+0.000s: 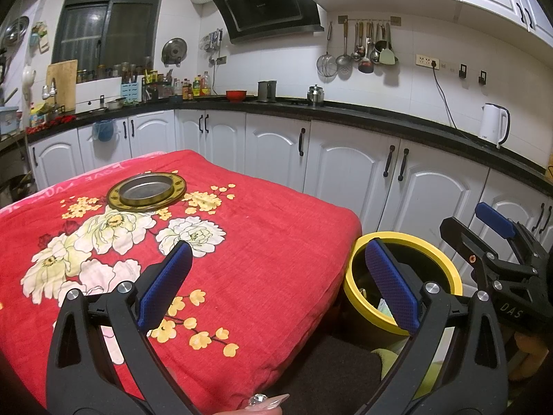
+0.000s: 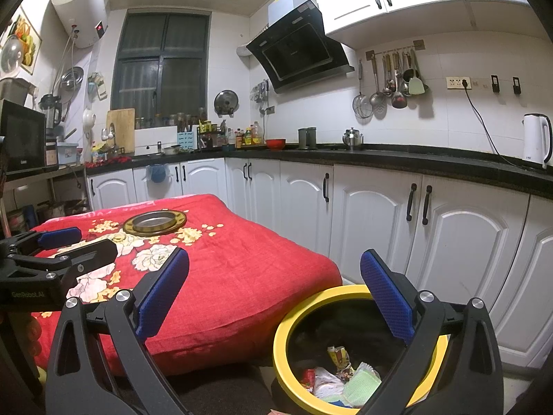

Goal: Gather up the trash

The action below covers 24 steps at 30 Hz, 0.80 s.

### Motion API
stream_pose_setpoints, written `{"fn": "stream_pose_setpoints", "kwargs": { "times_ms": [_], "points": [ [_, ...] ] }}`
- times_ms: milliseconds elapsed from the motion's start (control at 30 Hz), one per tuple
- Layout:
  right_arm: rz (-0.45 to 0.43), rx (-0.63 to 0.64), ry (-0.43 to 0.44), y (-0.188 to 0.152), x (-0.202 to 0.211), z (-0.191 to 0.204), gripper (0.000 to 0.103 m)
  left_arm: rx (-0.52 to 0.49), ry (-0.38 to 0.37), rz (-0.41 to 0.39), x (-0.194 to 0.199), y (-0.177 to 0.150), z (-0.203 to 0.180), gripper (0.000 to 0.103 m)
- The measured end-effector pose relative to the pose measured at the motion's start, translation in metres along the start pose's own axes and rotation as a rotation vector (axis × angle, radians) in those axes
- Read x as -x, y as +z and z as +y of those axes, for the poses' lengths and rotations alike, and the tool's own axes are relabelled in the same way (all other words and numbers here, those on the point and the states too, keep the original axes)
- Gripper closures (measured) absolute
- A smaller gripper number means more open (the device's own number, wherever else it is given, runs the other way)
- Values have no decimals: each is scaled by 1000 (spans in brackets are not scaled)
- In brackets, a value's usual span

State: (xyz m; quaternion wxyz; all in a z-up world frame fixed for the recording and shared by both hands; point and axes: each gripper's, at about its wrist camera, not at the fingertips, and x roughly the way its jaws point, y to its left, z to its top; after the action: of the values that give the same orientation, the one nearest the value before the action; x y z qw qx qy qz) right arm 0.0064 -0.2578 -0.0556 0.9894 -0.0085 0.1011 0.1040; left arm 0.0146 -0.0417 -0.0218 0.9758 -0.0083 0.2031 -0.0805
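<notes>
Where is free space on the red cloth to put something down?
Most of the red floral cloth is bare: the wide patch between the metal dish and the corner by the yellow bin. The left hand-held gripper hangs over the left part. The counter near the window is crowded with bottles.

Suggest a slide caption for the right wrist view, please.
Open right gripper above yellow bin holding wrappers, beside the red floral cloth.
</notes>
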Motion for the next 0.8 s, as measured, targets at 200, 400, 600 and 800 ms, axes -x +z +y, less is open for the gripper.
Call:
{"fn": "stream_pose_setpoints", "kwargs": {
  "times_ms": [200, 400, 600, 800],
  "points": [
    [1, -1, 1, 0, 0, 0, 6, 1, 1, 1, 0, 0, 0, 11],
    [0, -2, 1, 0, 0, -1, 6, 0, 1, 1, 0, -1, 0, 11],
    [-1, -3, 0, 0, 0, -1, 6, 0, 3, -1, 0, -1, 0, 11],
    [0, -3, 0, -1, 0, -2, 6, 8, 7, 26, -4, 1, -2, 11]
  ]
}}
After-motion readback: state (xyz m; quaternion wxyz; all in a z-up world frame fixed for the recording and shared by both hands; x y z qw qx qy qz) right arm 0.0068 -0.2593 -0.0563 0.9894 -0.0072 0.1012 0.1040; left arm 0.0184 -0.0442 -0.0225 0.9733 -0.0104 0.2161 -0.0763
